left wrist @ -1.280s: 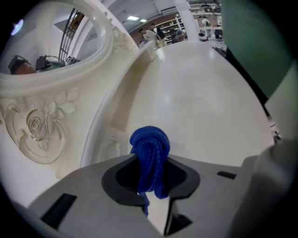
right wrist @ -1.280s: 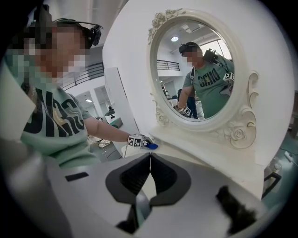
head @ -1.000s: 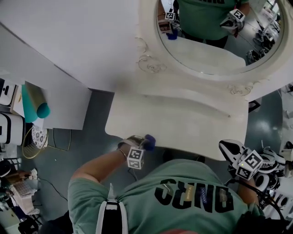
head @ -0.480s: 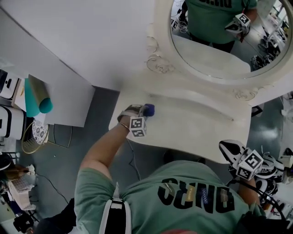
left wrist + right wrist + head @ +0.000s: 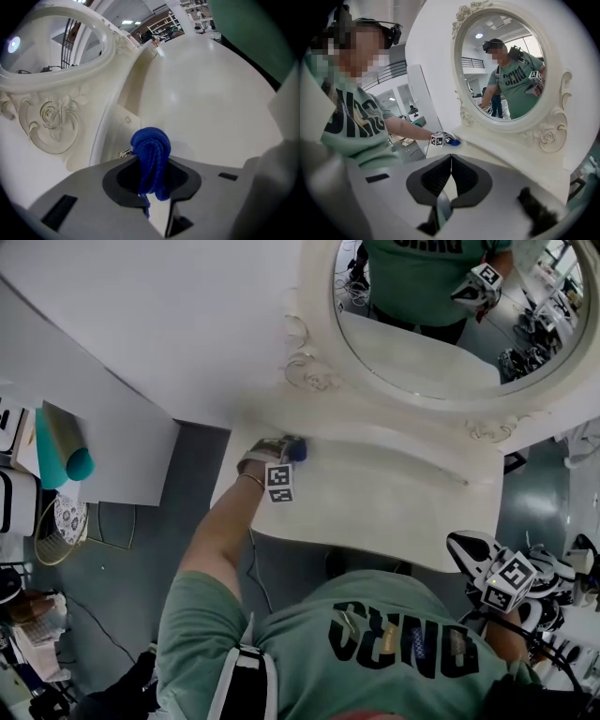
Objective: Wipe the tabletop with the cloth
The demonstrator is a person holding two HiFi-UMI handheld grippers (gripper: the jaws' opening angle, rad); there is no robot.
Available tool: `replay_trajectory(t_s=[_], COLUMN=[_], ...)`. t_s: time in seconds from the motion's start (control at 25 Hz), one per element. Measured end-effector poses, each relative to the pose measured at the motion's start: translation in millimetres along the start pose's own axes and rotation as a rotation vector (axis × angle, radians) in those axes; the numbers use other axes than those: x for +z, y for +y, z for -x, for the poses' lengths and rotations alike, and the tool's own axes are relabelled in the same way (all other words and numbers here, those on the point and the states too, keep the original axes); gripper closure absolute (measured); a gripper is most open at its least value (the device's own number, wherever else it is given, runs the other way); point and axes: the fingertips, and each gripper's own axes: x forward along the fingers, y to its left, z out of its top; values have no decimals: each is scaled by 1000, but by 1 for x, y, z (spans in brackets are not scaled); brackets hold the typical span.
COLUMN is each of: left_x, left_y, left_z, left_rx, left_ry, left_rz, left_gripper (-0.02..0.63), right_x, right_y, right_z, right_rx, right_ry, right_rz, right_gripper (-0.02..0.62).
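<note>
A bunched blue cloth (image 5: pixel 151 154) is pinched in my left gripper (image 5: pixel 152 171), which is shut on it. In the head view that gripper (image 5: pixel 289 453) presses the cloth (image 5: pixel 297 450) onto the far left corner of the cream tabletop (image 5: pixel 394 502), close to the mirror's carved base. My right gripper (image 5: pixel 473 554) hangs off the table's near right corner, away from the top; its jaws meet with nothing between them (image 5: pixel 451 161). From the right gripper view the cloth (image 5: pixel 453 140) shows small at the table's far end.
An oval mirror (image 5: pixel 441 306) in an ornate cream frame stands along the back of the table. A white panel (image 5: pixel 94 442) and rolled teal paper (image 5: pixel 61 451) lie left of the table. Clutter and cables crowd the floor at the right (image 5: pixel 562 568).
My left gripper has carried the cloth from the table's near left edge across the top to its far left corner by the mirror base. The right gripper has stayed put.
</note>
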Motion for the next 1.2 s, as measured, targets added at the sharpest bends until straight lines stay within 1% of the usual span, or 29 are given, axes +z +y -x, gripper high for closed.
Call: replay_trajectory(t_s=[0.08,0.2,0.32,0.36,0.48,0.52,0.56,0.6,0.64,0.68,0.72,0.76,0.8,0.84,0.88,0.92,1.0,1.08,1.2], left_x=[11,31,47,52,60,60,59,60,62,62,59,51,40,26,11,-6,-31,-39,-40], left_y=[-22,-85,-175,-208,-302,-319,-322,-308,-277,-236,-191,-146,-104,-68,-42,-23,-1,13,14], left_z=[13,55,111,132,188,197,199,195,187,175,160,143,125,106,86,66,33,16,1], left_rx=[-47,-159,-300,-362,-580,-615,-611,-570,-501,-416,-326,-242,-170,-120,-92,-84,-97,-117,-135], left_ry=[-22,-93,-169,-194,-257,-270,-279,-288,-298,-304,-300,-283,-255,-215,-167,-112,-17,25,31], left_rz=[-10,-1,1,-9,-49,-38,2,65,136,200,244,260,250,222,187,150,87,55,19], left_gripper=[505,505,505,505,503,503,503,503,502,503,503,503,503,503,502,502,502,502,502], right_x=[2,5,4,4,3,3,3,3,3,3,3,3,4,5,5,5,3,-1,-8], right_y=[3,1,-3,-3,-2,-1,0,0,0,0,0,1,3,5,7,9,9,5,-2], right_z=[-2,-4,-8,-11,-18,-21,-23,-24,-24,-24,-23,-22,-22,-21,-20,-19,-12,-2,8], right_rx=[11,24,40,47,71,78,83,86,86,83,79,75,72,69,65,59,36,1,-37], right_ry=[-7,-22,-31,-34,-39,-37,-35,-34,-33,-33,-33,-32,-32,-31,-27,-22,-13,-8,-2], right_rz=[6,7,-1,-4,-4,-2,0,1,1,1,1,4,8,14,20,23,19,-1,-29], right_gripper=[583,583,583,583,583,583,583,583,583,583,583,583,583,583,583,583,583,583,583])
